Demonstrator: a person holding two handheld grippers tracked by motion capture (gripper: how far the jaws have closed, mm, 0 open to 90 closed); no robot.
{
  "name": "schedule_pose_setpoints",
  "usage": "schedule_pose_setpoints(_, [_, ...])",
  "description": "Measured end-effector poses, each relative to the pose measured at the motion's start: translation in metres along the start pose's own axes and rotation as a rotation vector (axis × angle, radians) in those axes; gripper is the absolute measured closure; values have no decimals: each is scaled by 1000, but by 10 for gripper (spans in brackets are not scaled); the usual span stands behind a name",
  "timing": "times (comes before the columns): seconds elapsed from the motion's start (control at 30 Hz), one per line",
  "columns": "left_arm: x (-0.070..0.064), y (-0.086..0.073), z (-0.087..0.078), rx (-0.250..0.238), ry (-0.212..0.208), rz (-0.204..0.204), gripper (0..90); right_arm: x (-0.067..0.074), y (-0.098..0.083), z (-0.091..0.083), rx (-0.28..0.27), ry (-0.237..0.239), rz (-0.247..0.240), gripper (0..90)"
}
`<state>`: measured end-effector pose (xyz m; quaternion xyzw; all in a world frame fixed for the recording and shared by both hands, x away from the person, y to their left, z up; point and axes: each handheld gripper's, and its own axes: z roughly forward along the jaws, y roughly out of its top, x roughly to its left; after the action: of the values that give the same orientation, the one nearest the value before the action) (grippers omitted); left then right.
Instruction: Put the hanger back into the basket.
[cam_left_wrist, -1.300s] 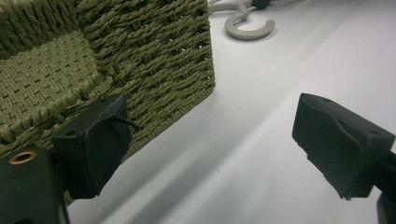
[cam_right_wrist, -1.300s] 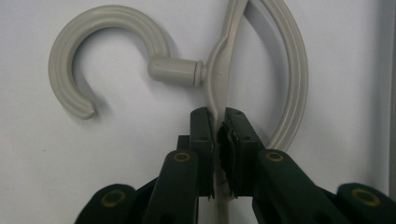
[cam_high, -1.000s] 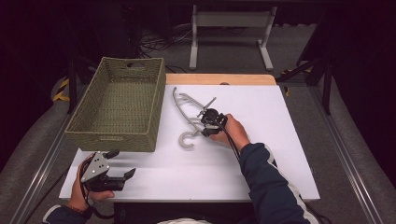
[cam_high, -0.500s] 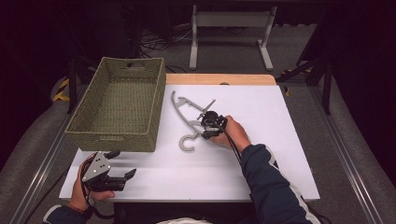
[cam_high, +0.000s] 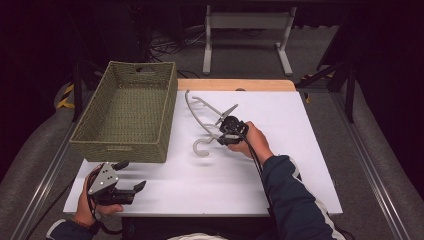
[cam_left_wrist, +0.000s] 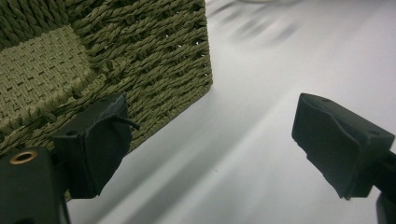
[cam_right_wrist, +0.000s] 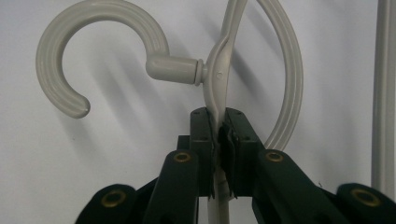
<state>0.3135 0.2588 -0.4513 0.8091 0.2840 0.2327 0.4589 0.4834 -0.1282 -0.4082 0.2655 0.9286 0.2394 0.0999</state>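
Observation:
A pale grey plastic hanger is in the middle of the white table, its hook pointing toward the person. My right gripper is shut on the hanger's body just below the hook neck; in the right gripper view both jaws clamp the thin grey rib and the hook curls up to the left. My left gripper sits low at the table's front left, open, nothing between its fingers. It lies just in front of the woven olive basket, whose corner fills its view's upper left.
The basket is open-topped and holds nothing I can see. The white tabletop has free room to the right and front. A wooden strip edges the far side; a metal stand is on the floor beyond.
The right gripper and the hanger have shifted slightly left and toward the person, the hanger turning a little. The left gripper has stayed put.

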Motion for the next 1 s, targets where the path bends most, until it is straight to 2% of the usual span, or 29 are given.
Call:
schedule_pose_setpoints(0.3, [0,0,0,-2,1,1,123,-3,-4,-23,-105,-38,15,832])
schedule_pose_setpoints(0.47, [0,0,-1,-9,-1,-2,119,-4,-6,-32,-141,-51,34,832])
schedule_pose_setpoints(0.8, [0,0,-1,-7,2,1,119,-6,-7,-43,-182,-59,46,833])
schedule_pose_setpoints(1.0, [0,2,-1,-13,0,8,120,-2,-8,-49,-203,-57,32,833])
